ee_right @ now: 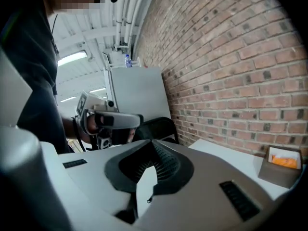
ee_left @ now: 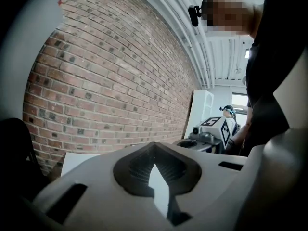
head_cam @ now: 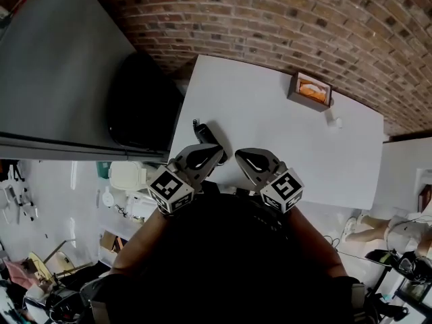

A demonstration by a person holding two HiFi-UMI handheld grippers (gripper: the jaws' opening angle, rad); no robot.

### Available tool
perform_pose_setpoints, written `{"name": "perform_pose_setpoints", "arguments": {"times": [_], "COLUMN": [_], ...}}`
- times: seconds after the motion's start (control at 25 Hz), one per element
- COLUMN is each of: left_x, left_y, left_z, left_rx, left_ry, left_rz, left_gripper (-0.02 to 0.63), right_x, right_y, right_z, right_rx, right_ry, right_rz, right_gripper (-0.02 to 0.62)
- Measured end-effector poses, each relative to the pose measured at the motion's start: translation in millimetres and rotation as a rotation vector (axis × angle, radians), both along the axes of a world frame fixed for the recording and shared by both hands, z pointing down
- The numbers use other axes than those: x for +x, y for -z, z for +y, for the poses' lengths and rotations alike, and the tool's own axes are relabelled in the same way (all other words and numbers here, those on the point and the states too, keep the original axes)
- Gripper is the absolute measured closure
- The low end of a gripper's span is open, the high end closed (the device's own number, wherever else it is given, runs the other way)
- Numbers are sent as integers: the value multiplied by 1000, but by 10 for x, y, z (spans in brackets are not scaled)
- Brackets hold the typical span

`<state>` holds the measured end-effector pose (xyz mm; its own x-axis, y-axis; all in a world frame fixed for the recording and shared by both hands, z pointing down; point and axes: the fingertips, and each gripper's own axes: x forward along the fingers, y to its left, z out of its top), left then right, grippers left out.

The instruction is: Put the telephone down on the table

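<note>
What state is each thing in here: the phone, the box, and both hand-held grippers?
Phone: lying on the table, not held.
Box: upright, open on top.
Left hand-held gripper: shut, nothing between the jaws.
Right hand-held gripper: shut, nothing between the jaws.

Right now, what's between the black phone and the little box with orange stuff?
Nothing, just bare white table between the phone and the box; the head view shows it.
</note>
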<state>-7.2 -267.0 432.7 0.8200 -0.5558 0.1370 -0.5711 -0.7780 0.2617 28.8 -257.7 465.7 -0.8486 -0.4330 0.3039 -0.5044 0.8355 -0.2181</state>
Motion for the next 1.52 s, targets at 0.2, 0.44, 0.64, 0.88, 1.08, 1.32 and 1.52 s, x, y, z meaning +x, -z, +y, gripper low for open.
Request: {"name": "perform_pose_setpoints", "arguments": {"times": [0.2, 0.44, 0.64, 0.88, 1.08, 1.32, 1.52], "left_x": [305, 346, 185, 48, -6, -226, -352], "left_y": [83, 59, 77, 132, 302, 374, 318], "left_z": [190, 557, 811, 1166, 1585, 2229, 2821], "left_rx": [24, 26, 28, 53, 90, 99, 68], "left_ry": [46, 134, 205, 209, 183, 162, 146], "left_rz": [2, -20, -43, -56, -37, -32, -20], "left_gripper": [600, 600, 600, 600, 600, 600, 600], "right_x": [293, 399, 413, 332, 232, 1, -81], "right_y": [229, 264, 394, 566, 662, 750, 710], "right_z": [174, 358, 497, 776, 1150, 1756, 2357], "right_rx": [31, 30, 72, 109, 117, 135, 132], "right_ry": [44, 94, 107, 94, 53, 20, -16], "right_rz": [-28, -55, -67, -77, -69, -82, -80], "right_gripper": [578, 578, 580, 580, 580, 580, 580]}}
